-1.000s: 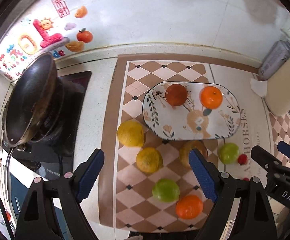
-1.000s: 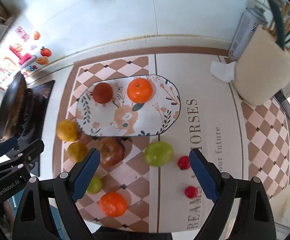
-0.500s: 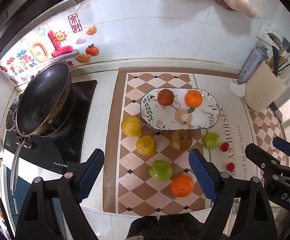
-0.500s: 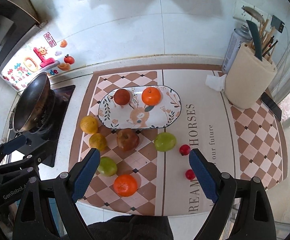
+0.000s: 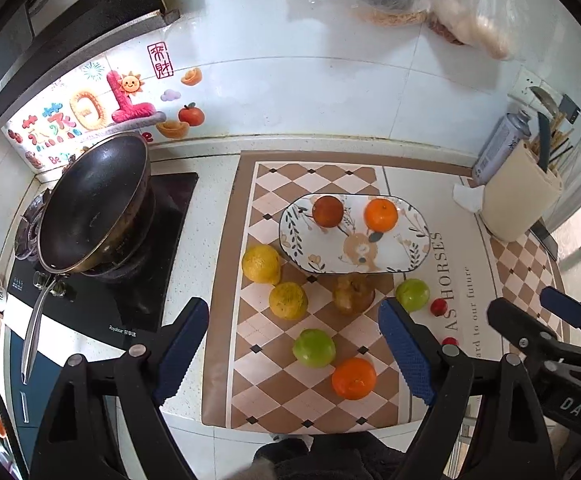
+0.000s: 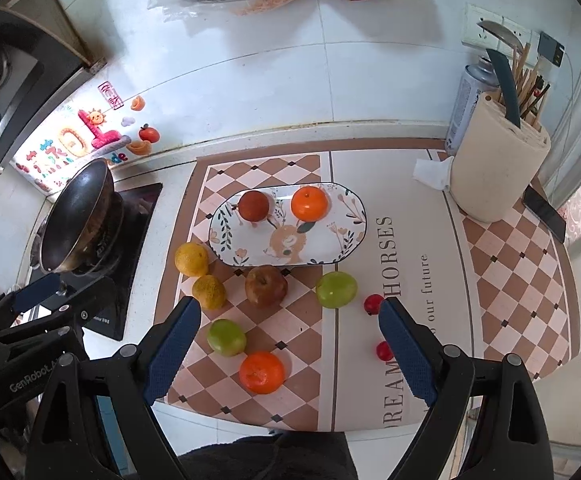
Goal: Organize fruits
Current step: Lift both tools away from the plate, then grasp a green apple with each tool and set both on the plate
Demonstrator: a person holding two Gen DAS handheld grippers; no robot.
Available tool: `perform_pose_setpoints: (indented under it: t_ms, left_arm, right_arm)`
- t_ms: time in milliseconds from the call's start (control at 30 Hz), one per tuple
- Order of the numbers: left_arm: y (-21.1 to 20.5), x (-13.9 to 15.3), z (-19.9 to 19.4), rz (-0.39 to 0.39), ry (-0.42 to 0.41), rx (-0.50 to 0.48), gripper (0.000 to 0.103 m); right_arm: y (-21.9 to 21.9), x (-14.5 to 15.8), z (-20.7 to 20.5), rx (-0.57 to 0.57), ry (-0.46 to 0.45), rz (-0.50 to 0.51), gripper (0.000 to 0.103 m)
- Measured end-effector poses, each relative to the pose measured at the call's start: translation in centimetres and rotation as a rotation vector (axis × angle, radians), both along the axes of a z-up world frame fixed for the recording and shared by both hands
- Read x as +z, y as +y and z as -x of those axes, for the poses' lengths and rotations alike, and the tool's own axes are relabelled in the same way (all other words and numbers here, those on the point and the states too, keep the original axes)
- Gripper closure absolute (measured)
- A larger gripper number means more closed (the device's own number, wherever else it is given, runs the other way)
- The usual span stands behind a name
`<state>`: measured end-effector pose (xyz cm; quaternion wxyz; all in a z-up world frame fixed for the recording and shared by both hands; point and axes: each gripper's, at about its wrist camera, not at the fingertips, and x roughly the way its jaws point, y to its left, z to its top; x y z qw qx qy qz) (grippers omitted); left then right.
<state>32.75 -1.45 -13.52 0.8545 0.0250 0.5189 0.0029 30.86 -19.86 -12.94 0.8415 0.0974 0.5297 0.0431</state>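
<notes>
The left claw [image 5: 292,344] is wide open and holds nothing. The right claw [image 6: 288,344] is wide open too, and it is empty. Both hang above the tabletop [image 5: 206,208] and point down at the fruit.

A plate [image 6: 342,236] with a deer picture sits on a checked mat [image 6: 226,176]. On the plate lie a dark red fruit [image 6: 253,205] and an orange [image 6: 309,201], side by side but not touching.

The other fruit lies on the mat, between the plate and the claws. Two yellow fruits [image 6: 191,258] sit left of the plate. A brown-red apple [image 6: 265,285] sits just in front of the plate, and a green fruit [image 6: 336,289] is to its right. Nearer the claws lie a second green fruit [image 6: 226,337] and a second orange [image 6: 261,372]. In the right view these two show between the claw's blue fingers [image 6: 170,350], below them and not touching.

Two small red fruits [image 6: 373,304] lie close to the right claw's right finger. One is partly hidden behind it. In the left view the plate edge covers the top of the apple.

A black pan [image 5: 90,204] is on the stove at the left. A cream pot [image 6: 494,168] with tools stands at the right. Bags at the top are cut off, and what is inside is hard to make out
</notes>
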Motion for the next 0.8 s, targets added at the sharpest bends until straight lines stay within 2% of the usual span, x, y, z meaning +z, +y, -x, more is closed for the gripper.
perform_pose_setpoints:
  t_ms: [33,100,200,300,367,600,733,800]
  left_arm:
    - [0.0,-0.4,-0.5,-0.012,0.011,0.005,0.016]
    - [0.1,-1.3,-1.3,-0.039,0.030,0.017,0.002]
    - [0.4,-2.9,-2.1,-0.066,0.048,0.034,0.002]
    - [0.9,-5.7,-3.2,-0.086,0.109,0.057,0.002]
    - [1.3,-7.8,-3.7,-0.066,0.160,0.063,0.002]
    - [2.0,-16.0,-5.0,0.032,0.384,0.113,0.002]
    - [1.7,-20.5,-5.4,0.089,0.519,0.132,0.003]
    - [1.2,-22.0,-5.5,0.106,0.560,0.124,0.005]
  right_arm:
    - [-0.1,-0.2,-0.2,-0.003,0.000,-0.003,0.009]
    - [-0.8,-1.1,-1.0,-0.015,-0.002,-0.014,0.007]
    - [-1.5,-2.9,-2.1,-0.032,0.006,-0.003,0.007]
    - [-2.5,-6.3,-3.7,-0.043,0.079,-0.032,0.007]
    - [-2.9,-8.5,-4.6,-0.047,0.129,-0.059,0.007]
    - [-3.4,-17.7,-7.8,-0.061,0.269,-0.062,0.008]
    - [-3.4,-21.2,-9.2,-0.064,0.327,-0.061,0.014]
    - [-3.3,-22.4,-9.8,-0.057,0.343,-0.057,0.014]
